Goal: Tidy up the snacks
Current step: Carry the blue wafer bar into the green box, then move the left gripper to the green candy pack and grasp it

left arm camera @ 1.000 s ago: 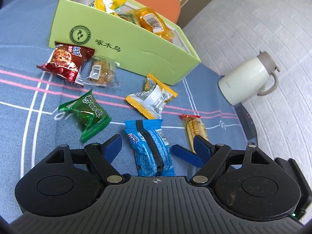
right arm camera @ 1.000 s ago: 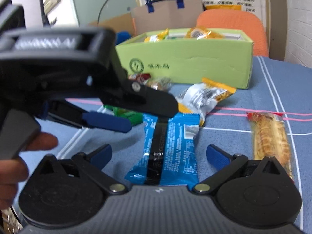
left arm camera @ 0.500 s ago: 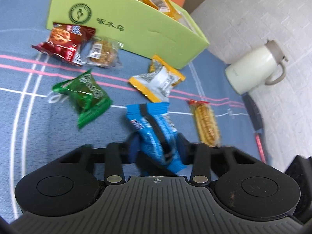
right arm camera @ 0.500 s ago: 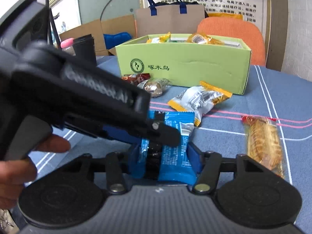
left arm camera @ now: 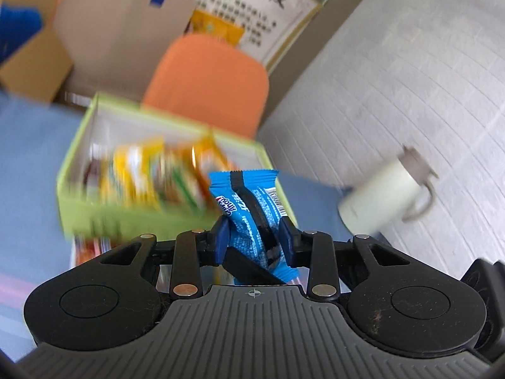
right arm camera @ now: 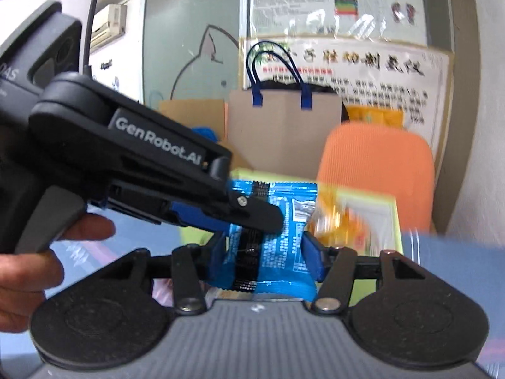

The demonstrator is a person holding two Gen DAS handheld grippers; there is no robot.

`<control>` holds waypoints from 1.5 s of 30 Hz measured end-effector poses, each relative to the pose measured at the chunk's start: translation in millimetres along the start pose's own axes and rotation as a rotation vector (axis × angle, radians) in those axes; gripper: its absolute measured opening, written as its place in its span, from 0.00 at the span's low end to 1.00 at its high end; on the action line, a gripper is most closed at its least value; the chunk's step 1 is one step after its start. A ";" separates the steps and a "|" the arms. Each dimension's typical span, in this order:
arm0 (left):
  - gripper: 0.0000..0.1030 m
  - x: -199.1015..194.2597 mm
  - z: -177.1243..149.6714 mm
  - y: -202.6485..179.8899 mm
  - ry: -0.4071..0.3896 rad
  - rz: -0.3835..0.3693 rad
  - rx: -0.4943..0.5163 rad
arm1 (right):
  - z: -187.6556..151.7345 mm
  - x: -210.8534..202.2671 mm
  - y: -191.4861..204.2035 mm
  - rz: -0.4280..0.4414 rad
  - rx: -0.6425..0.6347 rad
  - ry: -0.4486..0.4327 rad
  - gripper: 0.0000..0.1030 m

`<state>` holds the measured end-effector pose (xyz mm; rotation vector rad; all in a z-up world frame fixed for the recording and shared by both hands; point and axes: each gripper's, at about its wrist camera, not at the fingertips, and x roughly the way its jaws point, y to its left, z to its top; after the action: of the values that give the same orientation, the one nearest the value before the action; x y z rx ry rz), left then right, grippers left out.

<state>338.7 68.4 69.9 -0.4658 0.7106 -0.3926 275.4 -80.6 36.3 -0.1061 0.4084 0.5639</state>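
Blue snack packet (right arm camera: pixel 277 252) pinched by right hand-held gripper (right arm camera: pixel 266 257), left hand-held gripper (right arm camera: pixel 252 218) clamping across it

The snack packet (left arm camera: pixel 249 218) sits upright between the pads of the left hand-held gripper (left arm camera: pixel 252 237), raised off the tabletop (left arm camera: pixel 28 164). In the right wrist view the same packet lies between the pads of the right hand-held gripper (right arm camera: pixel 265 252), and the left hand-held gripper reaches in from nine o'clock, its tip over the packet. Behind the packet, toward eleven o'clock in the left wrist view, stands the open box (left arm camera: pixel 94 214) with blurred snack packs (left arm camera: pixel 148 173) inside. A chair (left arm camera: pixel 208 85) stands behind the box at twelve o'clock, a paper bag (left arm camera: pixel 120 38) behind that. A jug (left arm camera: pixel 385 195) stands at two o'clock, near the wall (left arm camera: pixel 410 94).
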 end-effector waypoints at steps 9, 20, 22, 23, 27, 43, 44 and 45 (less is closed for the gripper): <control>0.13 80.5 59.3 48.6 0.050 0.135 -0.024 | 38.2 118.7 -35.2 0.057 0.016 0.111 0.59; 0.47 73.6 54.6 80.0 0.003 0.060 -0.065 | 23.8 134.3 -31.5 0.075 0.024 0.119 0.88; 0.53 43.1 55.7 71.6 -0.052 0.046 -0.041 | 28.6 107.5 -26.0 0.036 -0.014 0.050 0.90; 0.56 28.2 53.5 68.7 -0.074 0.042 -0.030 | 30.6 93.9 -23.4 0.019 -0.025 0.027 0.90; 0.63 -22.2 22.9 62.7 -0.121 0.025 -0.017 | 19.5 41.7 -11.2 0.020 -0.038 -0.018 0.90; 0.34 -8.5 -103.4 88.0 0.189 0.124 -0.114 | -87.1 34.3 62.3 0.199 0.040 0.245 0.85; 0.31 -6.3 -105.5 86.7 0.195 0.128 -0.111 | -88.3 35.0 62.3 0.202 0.044 0.249 0.82; 0.30 -3.8 -107.3 86.5 0.204 0.138 -0.110 | -89.2 36.6 63.0 0.202 0.045 0.256 0.77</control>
<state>277.2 112.8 -45.3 -0.4813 0.9600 -0.2741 238.6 -27.8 -59.3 -0.0945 0.6855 0.7425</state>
